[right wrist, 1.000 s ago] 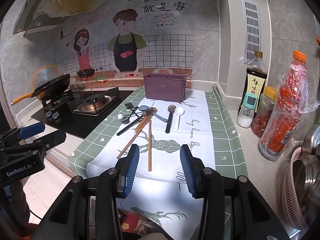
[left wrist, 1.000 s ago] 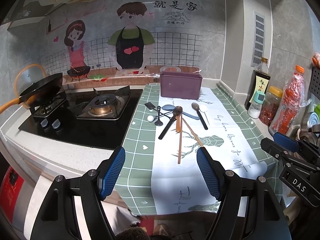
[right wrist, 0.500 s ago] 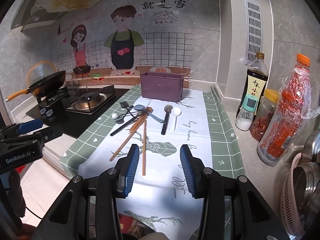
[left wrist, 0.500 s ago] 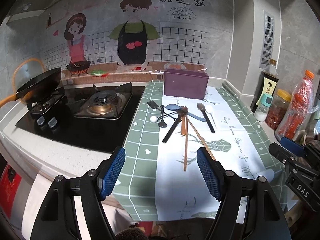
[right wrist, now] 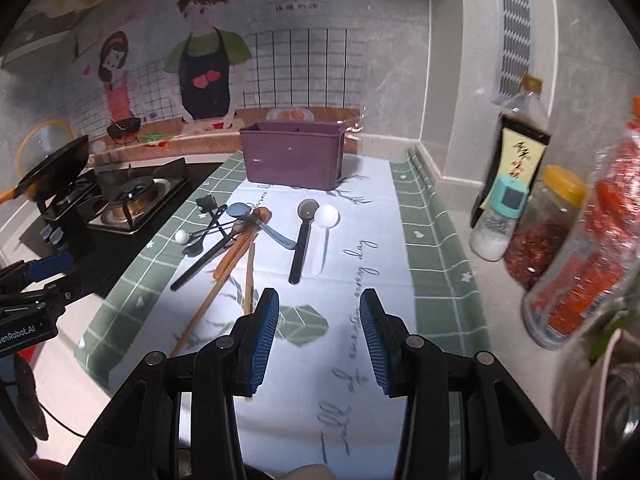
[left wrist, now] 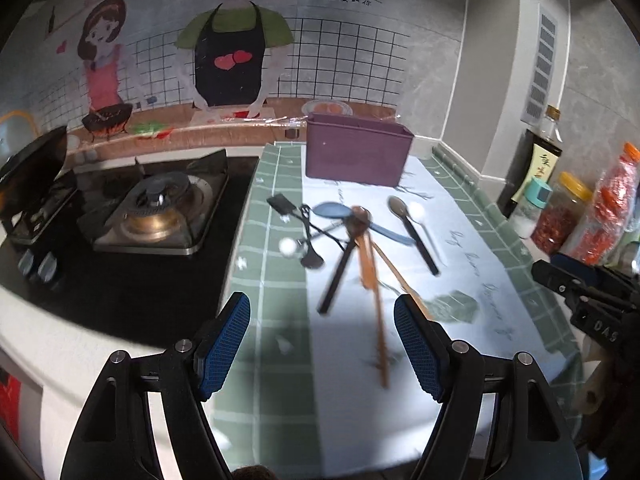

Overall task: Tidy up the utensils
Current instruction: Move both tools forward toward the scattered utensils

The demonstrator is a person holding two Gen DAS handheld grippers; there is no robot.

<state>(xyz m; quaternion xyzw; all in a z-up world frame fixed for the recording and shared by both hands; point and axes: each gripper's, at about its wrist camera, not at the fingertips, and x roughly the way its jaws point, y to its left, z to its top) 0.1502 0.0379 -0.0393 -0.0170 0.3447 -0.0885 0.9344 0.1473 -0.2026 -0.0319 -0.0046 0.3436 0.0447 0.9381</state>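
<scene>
Both pictures are round fisheye views, so straight lines bend near the edges and the corners go black. The room is a bit dim. The white cloth in the middle looks brightest, and a dark shadow lies across it in the lower middle of the left wrist view. The spoons there look smeared. At the right edge of the right wrist view, the red bottle is blurry.

The right gripper reads "DAS"; the left gripper "enRobot.AI" (partly cut off); the cloth "day".
</scene>
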